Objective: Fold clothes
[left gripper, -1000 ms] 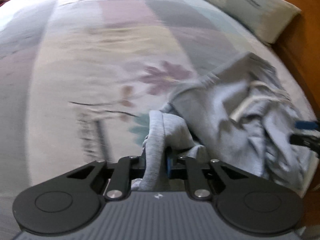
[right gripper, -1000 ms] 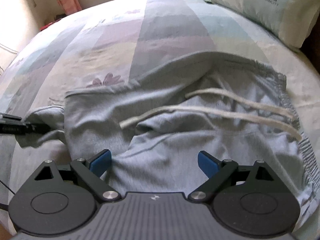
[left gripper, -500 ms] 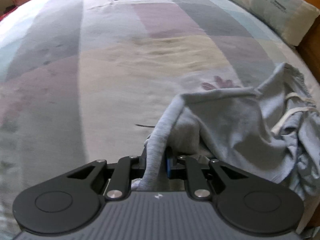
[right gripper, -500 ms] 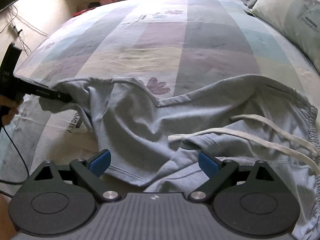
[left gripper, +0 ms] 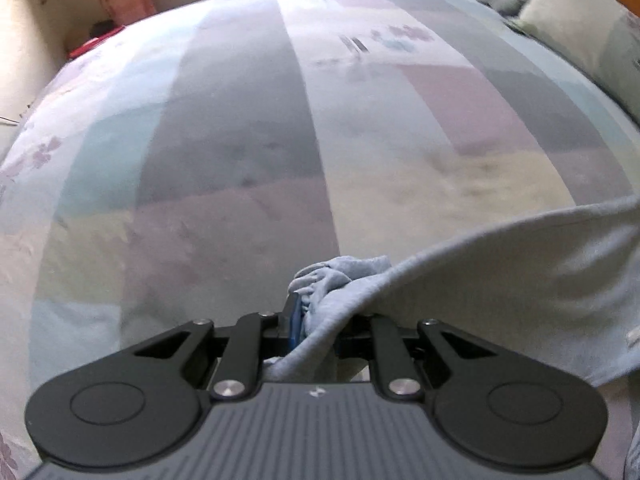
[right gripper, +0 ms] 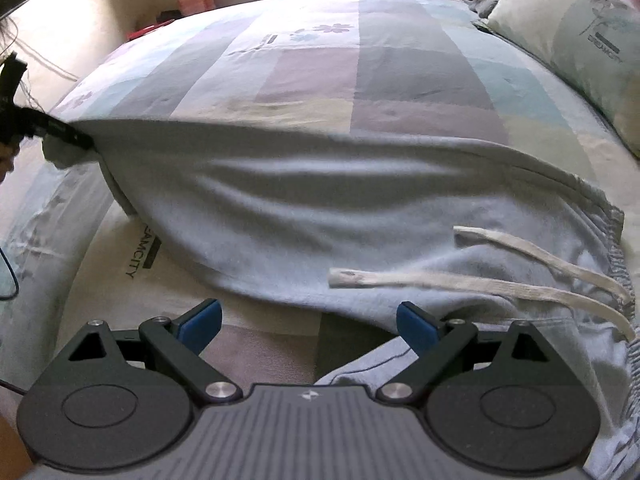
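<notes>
now the left gripper (left gripper: 316, 312) is clamped on a bunched edge of the grey pants (right gripper: 320, 208), which stretch rightward from it; the right gripper (right gripper: 308, 320) hovers spread apart just short of the cloth.

Both wrist cameras look steeply down along their fingers, close over the bed (left gripper: 240, 160); both views share the grey garment (right gripper: 320, 208).

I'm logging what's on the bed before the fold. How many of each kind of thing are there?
Grey sweatpants: 1
Drawstring ends: 2
Pillows: 1
Tools: 2, left and right
Total: 6
</notes>
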`<state>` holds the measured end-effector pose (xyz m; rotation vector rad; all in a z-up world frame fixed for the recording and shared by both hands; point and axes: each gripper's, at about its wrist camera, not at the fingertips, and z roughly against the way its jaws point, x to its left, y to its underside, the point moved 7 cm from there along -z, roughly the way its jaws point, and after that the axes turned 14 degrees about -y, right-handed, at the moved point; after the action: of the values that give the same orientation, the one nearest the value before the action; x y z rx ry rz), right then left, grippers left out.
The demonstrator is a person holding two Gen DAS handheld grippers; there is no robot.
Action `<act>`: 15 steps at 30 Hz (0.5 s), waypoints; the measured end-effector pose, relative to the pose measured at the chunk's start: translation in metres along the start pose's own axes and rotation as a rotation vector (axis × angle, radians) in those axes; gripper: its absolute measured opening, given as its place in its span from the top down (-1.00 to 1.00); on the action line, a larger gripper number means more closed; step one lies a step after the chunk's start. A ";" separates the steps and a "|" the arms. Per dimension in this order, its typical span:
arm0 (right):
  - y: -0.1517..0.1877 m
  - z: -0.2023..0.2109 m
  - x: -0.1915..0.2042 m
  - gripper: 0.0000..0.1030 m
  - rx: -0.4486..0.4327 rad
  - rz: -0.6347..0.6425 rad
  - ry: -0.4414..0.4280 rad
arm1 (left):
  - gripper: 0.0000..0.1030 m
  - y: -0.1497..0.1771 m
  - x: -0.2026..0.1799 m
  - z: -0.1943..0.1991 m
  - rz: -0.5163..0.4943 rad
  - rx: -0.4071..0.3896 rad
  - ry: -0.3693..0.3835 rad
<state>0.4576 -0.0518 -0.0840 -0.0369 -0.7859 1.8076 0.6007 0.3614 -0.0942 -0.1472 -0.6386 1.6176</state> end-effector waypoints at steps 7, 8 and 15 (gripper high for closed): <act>0.007 -0.011 0.014 -0.88 0.023 -0.010 -0.012 | 0.54 -0.038 -0.006 -0.042 0.011 0.081 0.022; 0.008 -0.013 0.016 -0.88 0.027 -0.006 -0.015 | 0.49 -0.041 -0.007 -0.047 0.025 0.096 0.034; 0.009 -0.025 0.032 -0.88 0.050 0.016 -0.033 | 0.28 -0.062 0.008 -0.038 0.150 -0.011 0.106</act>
<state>0.4475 -0.0131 -0.0972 0.0192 -0.7655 1.8462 0.6707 0.3820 -0.0945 -0.2929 -0.5651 1.7381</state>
